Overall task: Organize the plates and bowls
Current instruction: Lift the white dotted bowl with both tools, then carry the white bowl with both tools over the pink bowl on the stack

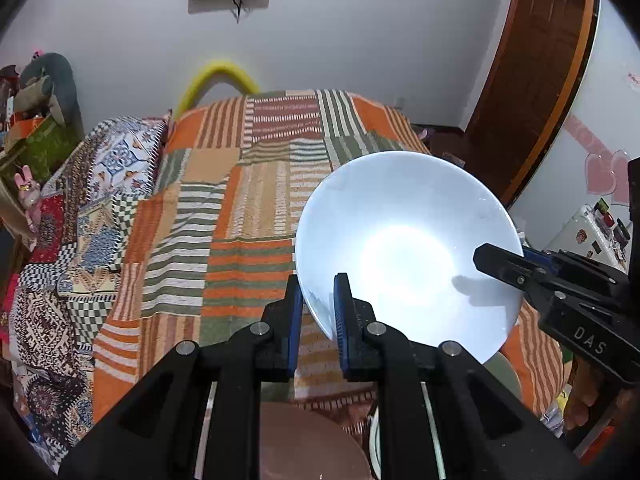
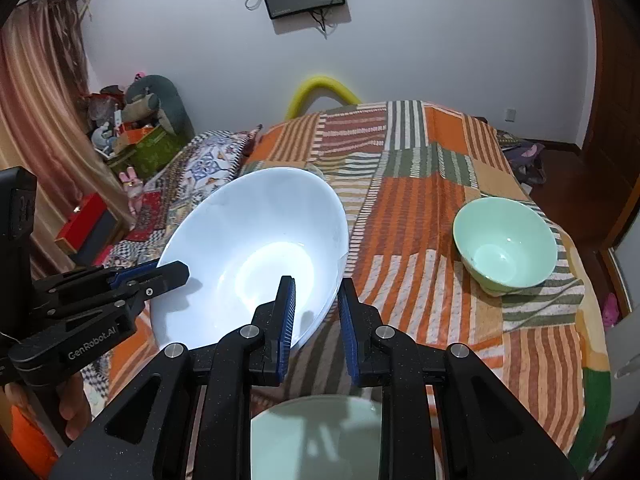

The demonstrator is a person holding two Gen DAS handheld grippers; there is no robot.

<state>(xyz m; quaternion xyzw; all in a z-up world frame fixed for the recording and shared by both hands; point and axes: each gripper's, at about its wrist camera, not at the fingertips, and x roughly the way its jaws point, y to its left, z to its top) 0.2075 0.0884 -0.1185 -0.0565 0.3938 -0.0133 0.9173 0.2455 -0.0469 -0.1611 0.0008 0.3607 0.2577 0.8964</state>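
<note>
A large white bowl (image 1: 400,220) (image 2: 248,232) hangs tilted in the air above a striped patchwork bedspread (image 1: 248,184). My left gripper (image 1: 318,312) is shut on the bowl's near-left rim, one blue pad inside and one outside. My right gripper (image 2: 316,312) is shut on the opposite rim in the same way. Each gripper also shows in the other's view: the right gripper (image 1: 500,262) at the right edge, the left gripper (image 2: 168,274) at the left. A mint green bowl (image 2: 504,244) stands upright on the bedspread (image 2: 420,240) to the right.
A brown plate (image 1: 304,440) lies under the left gripper, and a pale green plate (image 2: 316,436) lies under the right gripper. Toys and boxes (image 2: 136,136) crowd the floor at the far left. A wooden door (image 1: 532,80) stands at the right.
</note>
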